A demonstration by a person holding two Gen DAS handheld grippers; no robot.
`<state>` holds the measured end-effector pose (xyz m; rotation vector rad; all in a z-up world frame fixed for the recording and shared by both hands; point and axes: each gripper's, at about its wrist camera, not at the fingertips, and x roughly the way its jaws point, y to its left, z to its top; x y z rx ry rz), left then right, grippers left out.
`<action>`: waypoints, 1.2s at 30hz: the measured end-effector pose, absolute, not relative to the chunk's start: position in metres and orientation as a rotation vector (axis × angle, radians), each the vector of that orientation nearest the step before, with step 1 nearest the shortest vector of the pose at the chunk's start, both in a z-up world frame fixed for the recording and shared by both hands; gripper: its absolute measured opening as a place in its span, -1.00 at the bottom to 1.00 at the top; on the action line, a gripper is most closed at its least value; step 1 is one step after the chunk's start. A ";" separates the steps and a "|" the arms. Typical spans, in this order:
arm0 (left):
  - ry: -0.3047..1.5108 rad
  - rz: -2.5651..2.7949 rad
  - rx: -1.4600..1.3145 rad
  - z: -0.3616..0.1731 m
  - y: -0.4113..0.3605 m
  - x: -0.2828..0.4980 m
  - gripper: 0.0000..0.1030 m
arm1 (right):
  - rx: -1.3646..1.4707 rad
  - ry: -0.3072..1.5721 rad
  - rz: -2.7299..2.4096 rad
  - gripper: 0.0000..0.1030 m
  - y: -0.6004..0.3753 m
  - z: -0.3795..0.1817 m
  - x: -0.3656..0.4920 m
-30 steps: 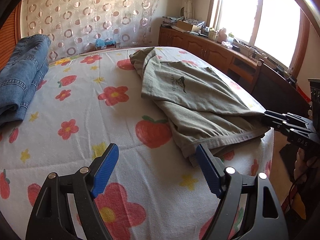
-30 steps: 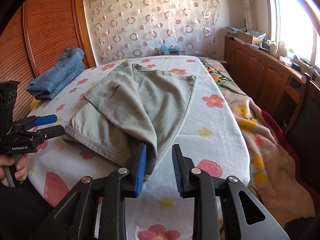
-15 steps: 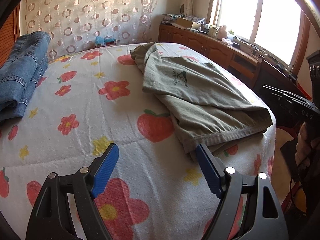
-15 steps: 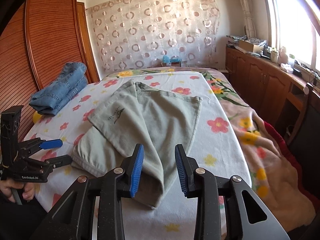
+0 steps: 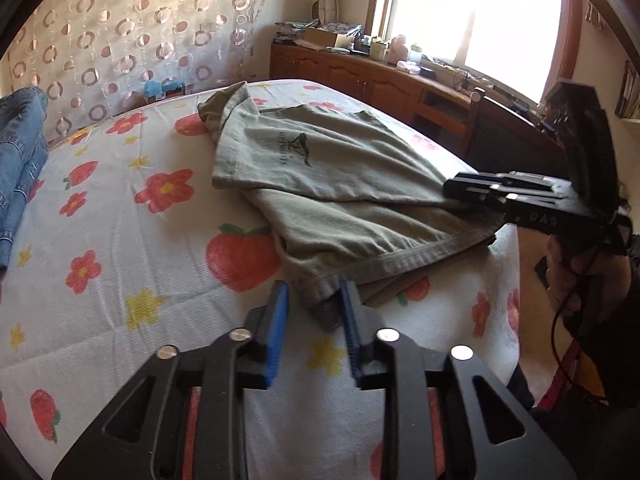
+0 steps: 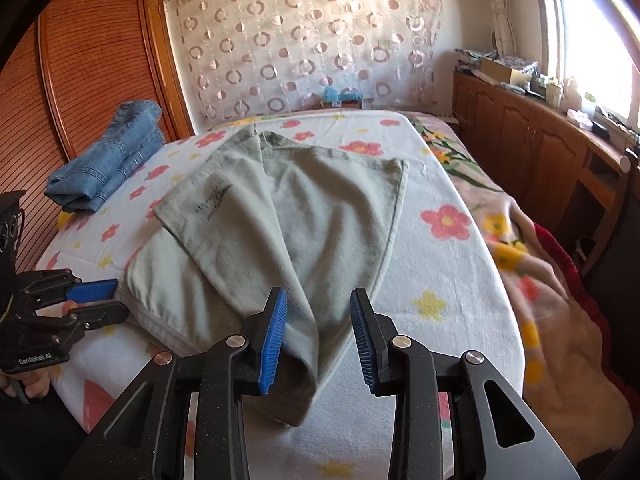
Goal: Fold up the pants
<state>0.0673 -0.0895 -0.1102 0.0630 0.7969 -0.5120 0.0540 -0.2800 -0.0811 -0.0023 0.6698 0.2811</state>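
the olive-green pants (image 5: 344,184) lie partly folded on the bed (image 5: 120,240), over its white cover printed with flowers and strawberries, toward the near edge; one leg is laid across the rest, with a small dark logo showing on the upper layer. the left tongs (image 5: 314,312) are parted, their blue pads on either side of the near corner of the waistband hem, the cloth sitting in the gap but not pinched. the right tongs (image 6: 319,330) are also apart, with a hanging fold of the pants at the bed edge between the pads and nothing clamped; in the left wrist view they reach in from the right over the far end of the waistband. in the right wrist view the left tongs sit at the left end of the hem, just beside it. a pile of folded blue jeans (image 6: 108,160) rests on the far left part of the bed, well apart from the pants. a wooden cabinet (image 6: 540,148) under the window runs along the right side
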 end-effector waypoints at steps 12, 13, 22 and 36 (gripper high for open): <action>0.736 -0.530 0.079 -0.095 -0.089 0.050 -0.84 | -0.017 0.651 0.261 -0.32 -0.273 -0.088 0.050; 0.743 -0.529 0.075 -0.095 -0.088 0.050 -0.84 | -0.016 0.649 0.261 -0.31 -0.273 -0.088 0.050; 0.783 -0.529 0.059 -0.098 -0.082 0.050 -0.84 | -0.027 0.641 0.262 -0.30 -0.273 -0.090 0.049; 0.712 -0.385 0.032 -0.085 -0.056 0.060 0.54 | -0.038 0.671 0.267 -0.30 -0.273 -0.085 0.053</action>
